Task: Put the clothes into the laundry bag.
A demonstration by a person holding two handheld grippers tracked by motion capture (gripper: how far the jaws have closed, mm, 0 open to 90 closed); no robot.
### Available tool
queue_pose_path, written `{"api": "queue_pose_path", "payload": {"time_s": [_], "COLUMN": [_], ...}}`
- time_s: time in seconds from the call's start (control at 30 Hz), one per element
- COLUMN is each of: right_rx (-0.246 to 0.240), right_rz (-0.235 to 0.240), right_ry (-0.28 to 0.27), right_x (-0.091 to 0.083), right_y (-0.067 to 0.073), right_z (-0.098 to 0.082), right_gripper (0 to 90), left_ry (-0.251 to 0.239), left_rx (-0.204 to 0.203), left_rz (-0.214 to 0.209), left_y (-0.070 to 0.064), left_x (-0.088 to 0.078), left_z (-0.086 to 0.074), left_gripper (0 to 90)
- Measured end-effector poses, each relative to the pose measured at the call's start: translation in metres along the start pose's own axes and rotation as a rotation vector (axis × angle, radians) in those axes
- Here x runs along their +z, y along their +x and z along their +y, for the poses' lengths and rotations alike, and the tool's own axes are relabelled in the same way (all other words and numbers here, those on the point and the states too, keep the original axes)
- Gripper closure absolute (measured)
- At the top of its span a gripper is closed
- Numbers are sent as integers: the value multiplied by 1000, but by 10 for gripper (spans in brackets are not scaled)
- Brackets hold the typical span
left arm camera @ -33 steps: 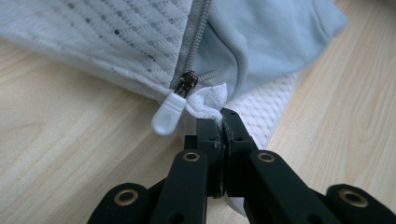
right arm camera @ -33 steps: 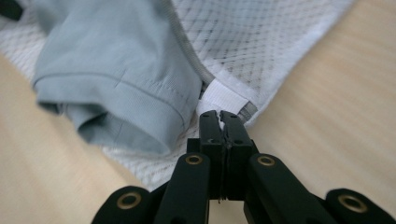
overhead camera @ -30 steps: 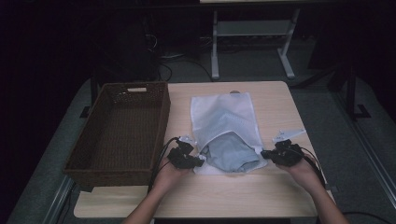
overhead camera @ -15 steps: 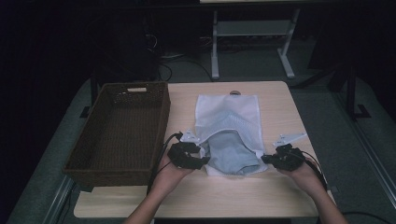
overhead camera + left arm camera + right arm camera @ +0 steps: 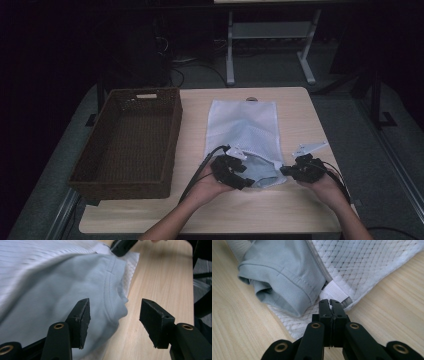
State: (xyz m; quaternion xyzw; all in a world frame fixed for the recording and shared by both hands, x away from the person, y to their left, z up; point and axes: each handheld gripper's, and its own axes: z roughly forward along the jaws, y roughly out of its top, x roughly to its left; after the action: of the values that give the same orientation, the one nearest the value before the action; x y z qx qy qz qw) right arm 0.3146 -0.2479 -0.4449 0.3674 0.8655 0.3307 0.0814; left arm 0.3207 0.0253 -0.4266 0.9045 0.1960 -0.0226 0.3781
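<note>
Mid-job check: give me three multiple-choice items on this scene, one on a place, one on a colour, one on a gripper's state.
1. Where does the wicker basket stand?
A. left of the mesh bag
B. on top of the bag
C. right of the bag

2. What colour is the garment sticking out of the bag?
A. red
B. pale grey-blue
C. black

3. How do the left gripper jaws stand?
A. clamped on the basket rim
B. shut on the bag's corner
C. apart, pressing on nothing

Answers: 1 A, the high view shows the basket at the table's left side. 2 B, both gripper views show it. 3 C, the jaws have just been opening, with the garment's hem beside one pad.
</note>
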Motion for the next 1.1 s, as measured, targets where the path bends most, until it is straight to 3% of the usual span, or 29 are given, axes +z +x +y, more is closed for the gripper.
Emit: {"api": "queue_pose_path", "payload": {"time_s": [0.1, 0.23, 0.37, 0.47, 0.6, 0.67, 0.8, 0.97, 1.1], "right_rx": [1, -1, -1, -1, -1, -2, 1, 7, 0], "right_rz": [0, -2, -3, -5, -5, -6, -14, -28, -48], "right_ry": [3, 8, 11, 13, 13, 13, 16, 34, -35], "right_x": [1, 1, 1, 1, 1, 1, 1, 2, -8], "right_y": [-1, -1, -2, -2, -3, -3, -6, -9, -4], "right_z": [0, -1, -1, -1, -1, -2, -3, -5, 0], "right_gripper": [887, 887, 887, 887, 887, 887, 887, 887, 782], "left_ry": [36, 64, 99, 94, 88, 83, 31, -49, -70], "left_rx": [13, 41, 82, 95, 78, 60, 23, -8, -36], "left_rz": [-23, -12, 36, 70, 79, 73, 62, 80, 76], "left_y": [1, 0, 0, 0, 4, 6, 14, 25, 30], "left_x": [16, 29, 40, 40, 39, 35, 20, -2, -3], "left_z": [1, 2, 0, -1, -1, 0, 5, 14, 14], "left_gripper": [411, 414, 477, 572, 747, 794, 806, 807, 810]}}
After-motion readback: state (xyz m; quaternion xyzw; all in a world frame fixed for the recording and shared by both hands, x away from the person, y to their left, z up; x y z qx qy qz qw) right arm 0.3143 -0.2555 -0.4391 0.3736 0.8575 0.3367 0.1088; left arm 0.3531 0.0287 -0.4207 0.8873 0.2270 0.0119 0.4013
